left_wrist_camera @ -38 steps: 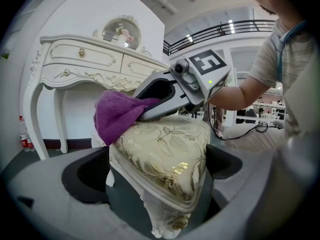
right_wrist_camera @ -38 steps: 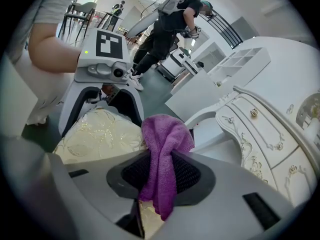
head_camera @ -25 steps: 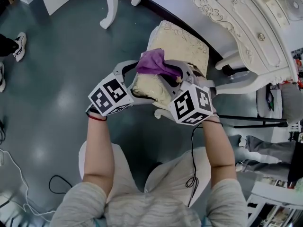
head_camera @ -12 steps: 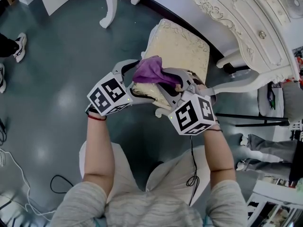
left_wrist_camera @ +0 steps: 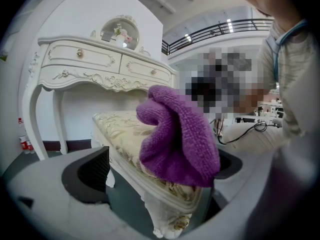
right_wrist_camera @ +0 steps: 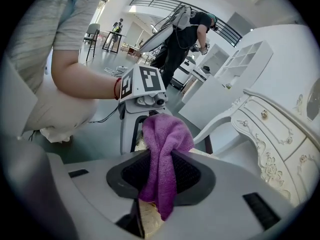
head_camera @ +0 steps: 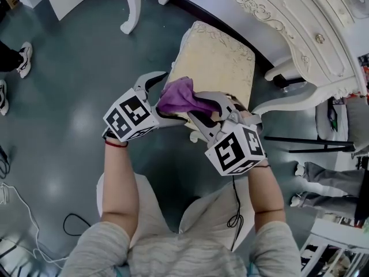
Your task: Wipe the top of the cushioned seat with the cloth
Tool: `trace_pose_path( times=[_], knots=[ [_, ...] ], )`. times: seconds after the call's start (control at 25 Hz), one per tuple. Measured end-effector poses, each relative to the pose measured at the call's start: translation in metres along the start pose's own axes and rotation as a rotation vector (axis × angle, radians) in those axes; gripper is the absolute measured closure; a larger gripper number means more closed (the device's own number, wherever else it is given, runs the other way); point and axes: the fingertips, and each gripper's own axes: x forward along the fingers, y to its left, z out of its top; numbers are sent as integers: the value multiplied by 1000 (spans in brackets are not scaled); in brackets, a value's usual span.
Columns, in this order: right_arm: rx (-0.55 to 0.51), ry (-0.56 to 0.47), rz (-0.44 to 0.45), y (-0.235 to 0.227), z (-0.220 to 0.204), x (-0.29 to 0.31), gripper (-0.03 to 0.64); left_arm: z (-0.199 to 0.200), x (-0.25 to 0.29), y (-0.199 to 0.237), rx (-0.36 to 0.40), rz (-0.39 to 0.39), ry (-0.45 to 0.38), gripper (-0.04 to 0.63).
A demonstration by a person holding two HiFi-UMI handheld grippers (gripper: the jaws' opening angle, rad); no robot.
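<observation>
The right gripper is clamped on the purple cloth; its own view shows the two dark pads pressed together on a fold of it, with the free end bunched up beyond them. The left gripper is spread wide and grips nothing; in its view the cloth sits between its jaws, close to the right-hand pad, but the pads are too far apart to pinch it.

Over the last second the cloth has slid back across the cushioned seat, from nearer the middle to the near left corner; both grippers have come back toward the person with it, the right one dropping lower in the head view. The left gripper view shows the cloth lying over the seat's padded edge at that corner (it appears to be touching the fabric, though the contact itself is hidden under the bunch).

That reads as one stroke drawn toward the near edge; the far part of the seat, up by the white dressing table, lies bare and probably still wants passes. The next stroke likely calls for carrying the cloth back out over the top; pulled any further this way, it would run off the corner above the grey floor.
</observation>
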Motion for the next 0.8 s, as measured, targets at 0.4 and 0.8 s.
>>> trace_pose_path(
  times=[0.4,0.8],
  knots=[
    [91,-74,112,19,-4,-20,503,7,-4,-2,79,30,23,6],
    [378,-267,159,5,-23,-69,503,71,-23,-4,85,72,-234,8]
  ],
)
